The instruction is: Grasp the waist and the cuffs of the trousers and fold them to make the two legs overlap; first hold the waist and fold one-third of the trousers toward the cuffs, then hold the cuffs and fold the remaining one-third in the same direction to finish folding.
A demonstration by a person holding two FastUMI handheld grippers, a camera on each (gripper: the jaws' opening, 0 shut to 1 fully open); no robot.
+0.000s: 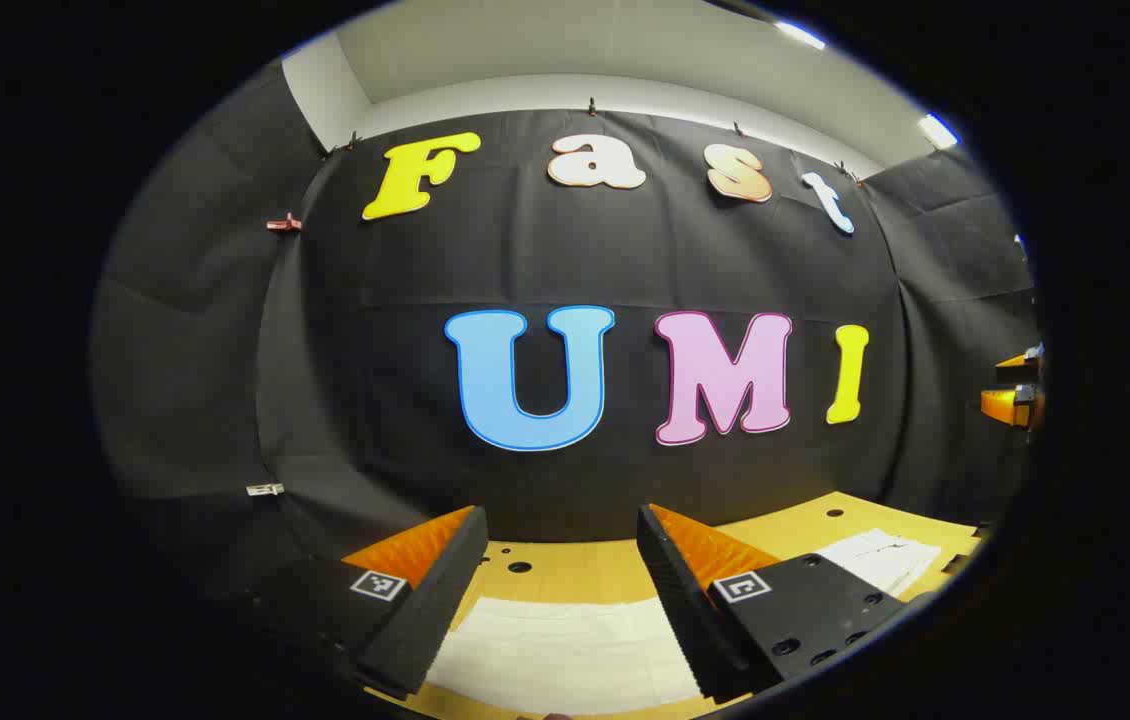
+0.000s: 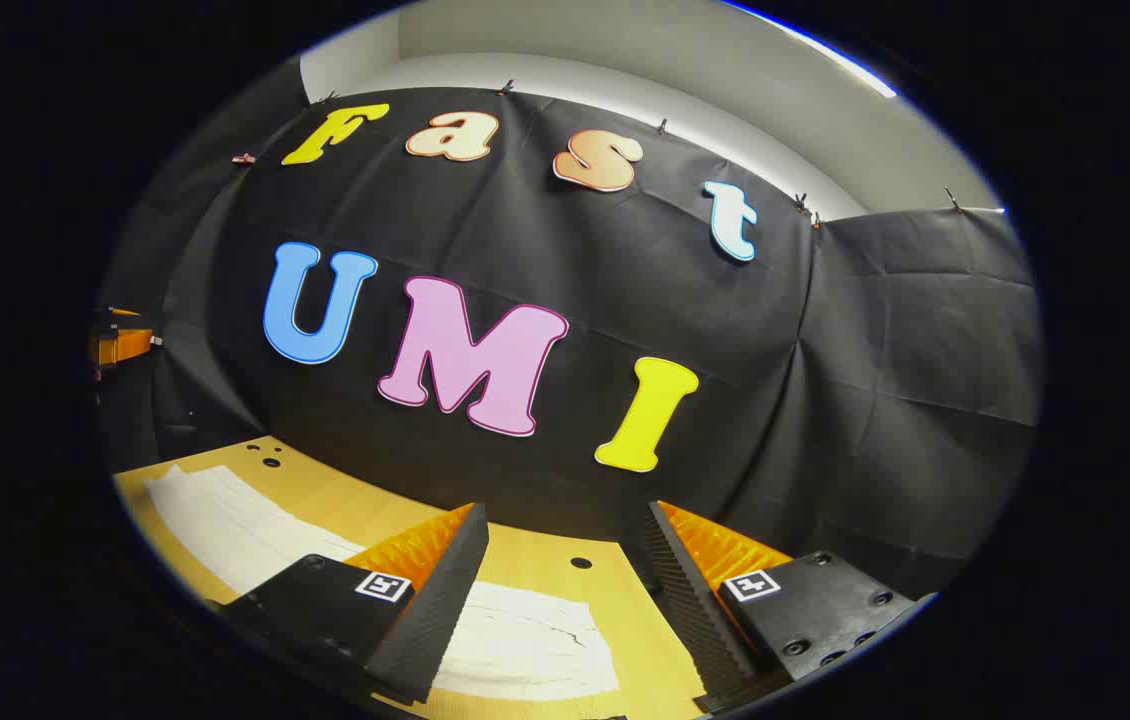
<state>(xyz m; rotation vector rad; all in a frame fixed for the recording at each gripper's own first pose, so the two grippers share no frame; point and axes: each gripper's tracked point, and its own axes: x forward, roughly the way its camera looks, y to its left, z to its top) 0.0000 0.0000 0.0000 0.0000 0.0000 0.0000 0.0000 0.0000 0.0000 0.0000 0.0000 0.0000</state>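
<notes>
**On the booth table: white trousers laid flat beneath two spread grippers**

On a pale wooden table dotted with small round holes, a pair of white trousers is seen lying flat, the cloth smooth with faint creases and seams. In the right gripper view the trousers are shown as a long, narrow strip whose long axis runs across the tabletop from the far left to the near centre, roughly along the black cloth wall; which end is the waist cannot be told. The left gripper is held above one end of the garment with its fingers wide apart and nothing between them, the white cloth being visible in the gap below. The right gripper is likewise held released over the other end, its fingers parted and clear of the fabric. At the edge of each view, part of the opposite gripper is glimpsed against the wall.
</notes>
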